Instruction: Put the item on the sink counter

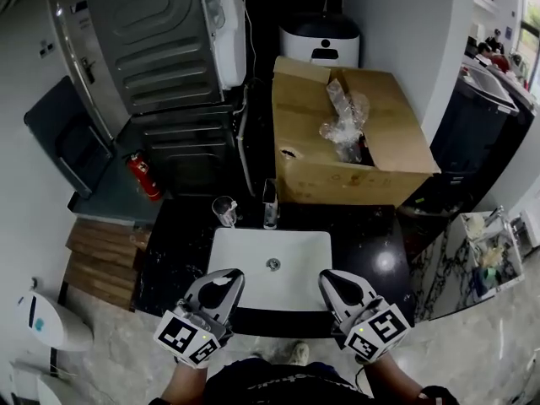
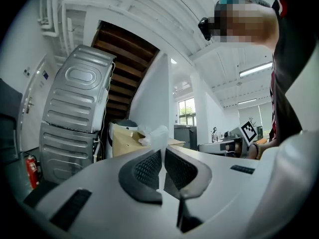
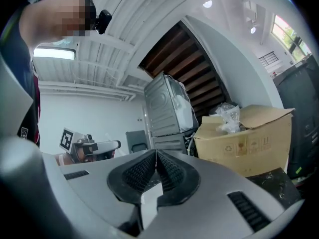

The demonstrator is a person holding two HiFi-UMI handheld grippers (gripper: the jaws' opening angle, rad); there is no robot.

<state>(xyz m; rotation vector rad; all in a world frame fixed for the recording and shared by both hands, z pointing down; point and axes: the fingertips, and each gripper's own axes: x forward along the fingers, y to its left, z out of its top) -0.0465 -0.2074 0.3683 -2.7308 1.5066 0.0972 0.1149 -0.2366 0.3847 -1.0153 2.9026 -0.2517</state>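
Both claws are clenched with nothing in them. The left claw (image 1: 226, 278) has its ribbed pads pressed flat together, and so does the right claw (image 1: 336, 278). I hold them low and close to my body, side by side and well apart. The marker cubes are towards me and the tips point away, each angled a little inward. The tips sit over the near edge of the white basin (image 1: 253, 247). Both gripper views look upward, past the closed tips to the room and ceiling.

Beyond the basin, the black sink counter (image 1: 371, 234) runs around it. At its back edge the tap (image 1: 270, 205) stands upright. Just left of the tap a clear glass (image 1: 224, 211) also stands upright, mouth up, on the counter itself.

Farther back, an open cardboard box (image 1: 337, 180) sits behind the counter on the right. A crumpled clear plastic bundle (image 1: 344, 121) lies in its opening, its long axis running away from me toward the back of the box. I cannot tell whether the glass or the bundle is the item meant. Neither one touches a claw.

To the far left a red fire extinguisher (image 1: 145, 177) stands by the grey washing machine (image 1: 152, 32).
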